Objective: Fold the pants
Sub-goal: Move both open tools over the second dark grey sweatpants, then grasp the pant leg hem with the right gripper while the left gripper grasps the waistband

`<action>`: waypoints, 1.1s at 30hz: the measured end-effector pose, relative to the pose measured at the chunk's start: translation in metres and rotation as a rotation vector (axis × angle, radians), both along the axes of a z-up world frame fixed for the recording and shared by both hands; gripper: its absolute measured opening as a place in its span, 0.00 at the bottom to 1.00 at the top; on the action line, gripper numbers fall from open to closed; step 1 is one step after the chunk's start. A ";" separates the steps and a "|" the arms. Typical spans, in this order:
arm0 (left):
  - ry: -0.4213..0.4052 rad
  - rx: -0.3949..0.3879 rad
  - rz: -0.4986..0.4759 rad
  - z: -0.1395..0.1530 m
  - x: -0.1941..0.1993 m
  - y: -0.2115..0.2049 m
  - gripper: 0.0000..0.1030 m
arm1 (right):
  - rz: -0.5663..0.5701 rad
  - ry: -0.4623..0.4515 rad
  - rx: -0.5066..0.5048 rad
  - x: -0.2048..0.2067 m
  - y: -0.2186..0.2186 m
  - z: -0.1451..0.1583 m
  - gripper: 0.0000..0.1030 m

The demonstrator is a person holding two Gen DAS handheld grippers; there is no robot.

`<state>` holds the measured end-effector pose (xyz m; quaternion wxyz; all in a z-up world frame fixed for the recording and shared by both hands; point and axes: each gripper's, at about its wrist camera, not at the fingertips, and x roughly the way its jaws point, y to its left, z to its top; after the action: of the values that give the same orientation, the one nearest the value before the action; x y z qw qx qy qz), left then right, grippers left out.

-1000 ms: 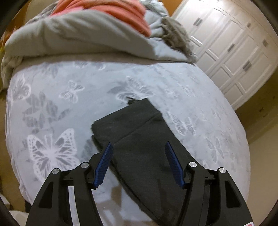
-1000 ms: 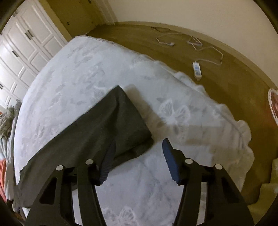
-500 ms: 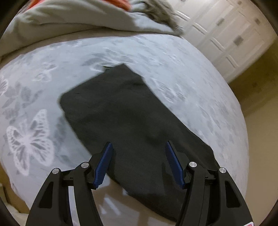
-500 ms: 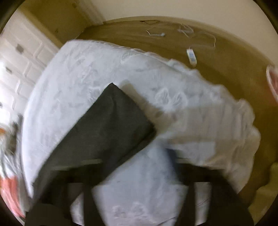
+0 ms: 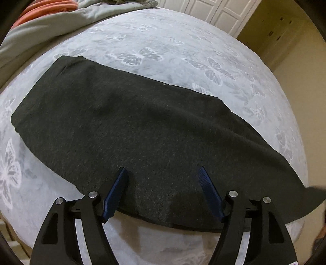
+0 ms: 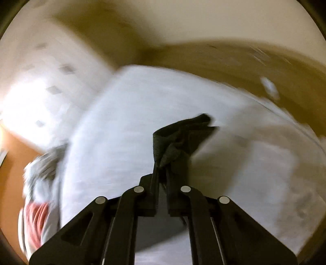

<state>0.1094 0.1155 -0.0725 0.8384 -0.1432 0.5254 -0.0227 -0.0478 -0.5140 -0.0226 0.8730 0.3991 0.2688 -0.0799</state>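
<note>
The dark grey pants (image 5: 142, 130) lie folded lengthwise across the bed, the waist end at the left and the leg end at the right. My left gripper (image 5: 164, 177) is open and empty, its blue fingers (image 5: 117, 191) hovering over the pants' near edge. In the blurred right wrist view my right gripper (image 6: 162, 163) is shut on the pants' leg end (image 6: 181, 134), which bunches up between the fingers and is raised off the bed.
The bed has a pale grey butterfly-print sheet (image 5: 183, 46). A grey duvet (image 5: 51, 26) and an orange cloth (image 5: 42, 8) are piled at the head. White wardrobe doors (image 5: 214, 10) stand beyond. Tan floor (image 6: 254, 57) surrounds the bed.
My right gripper has shut on the leg end and lifted it, swinging fast. My left gripper has moved along over the middle of the pants, still open.
</note>
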 end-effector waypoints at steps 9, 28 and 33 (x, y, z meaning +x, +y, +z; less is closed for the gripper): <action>-0.041 -0.176 -0.015 0.014 -0.008 0.021 0.69 | 0.698 -0.095 -0.285 0.095 0.278 0.047 0.04; -0.123 -0.233 -0.013 0.028 -0.016 0.066 0.69 | 0.952 0.211 -0.542 0.147 0.435 -0.057 0.57; -0.179 -0.420 0.187 0.034 -0.024 0.144 0.74 | 0.913 0.116 -0.717 0.125 0.418 -0.020 0.65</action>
<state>0.0850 0.2597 -0.0383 0.8320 -0.3597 0.4171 -0.0665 0.0771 -0.0961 -0.0424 0.8834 -0.0828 0.4171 0.1969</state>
